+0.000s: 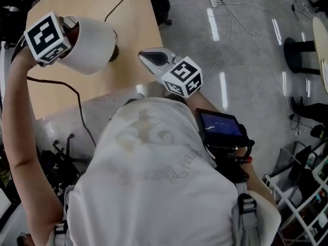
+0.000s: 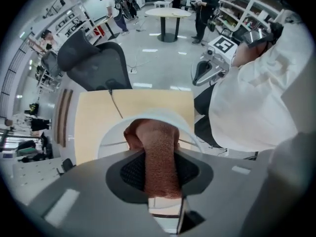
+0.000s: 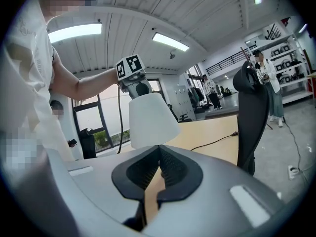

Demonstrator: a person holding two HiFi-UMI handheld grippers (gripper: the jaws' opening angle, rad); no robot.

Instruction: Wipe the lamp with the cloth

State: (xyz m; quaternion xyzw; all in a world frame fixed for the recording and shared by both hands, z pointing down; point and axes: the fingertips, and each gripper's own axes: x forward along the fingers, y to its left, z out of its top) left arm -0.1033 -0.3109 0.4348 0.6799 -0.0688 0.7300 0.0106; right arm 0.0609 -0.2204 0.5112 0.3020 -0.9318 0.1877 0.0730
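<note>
A white lamp shade (image 1: 95,45) stands on the wooden table (image 1: 128,29). My left gripper (image 1: 66,27) points straight down onto the shade's top. In the left gripper view it (image 2: 158,152) is shut on a brown cloth (image 2: 159,167), whose bunched end lies on the shade's top rim (image 2: 111,132). My right gripper (image 1: 148,57) hangs to the right of the lamp, apart from it. Its jaws (image 3: 159,153) meet at the tips with nothing between them. The right gripper view shows the shade (image 3: 150,120) from the side with the left gripper (image 3: 134,83) on top of it.
A black cable (image 1: 69,88) runs over the table's near edge, another (image 3: 212,141) crosses its top. A black office chair (image 2: 94,63) stands at the table's far side. Further off are a round white table (image 2: 170,14), shelves and several people.
</note>
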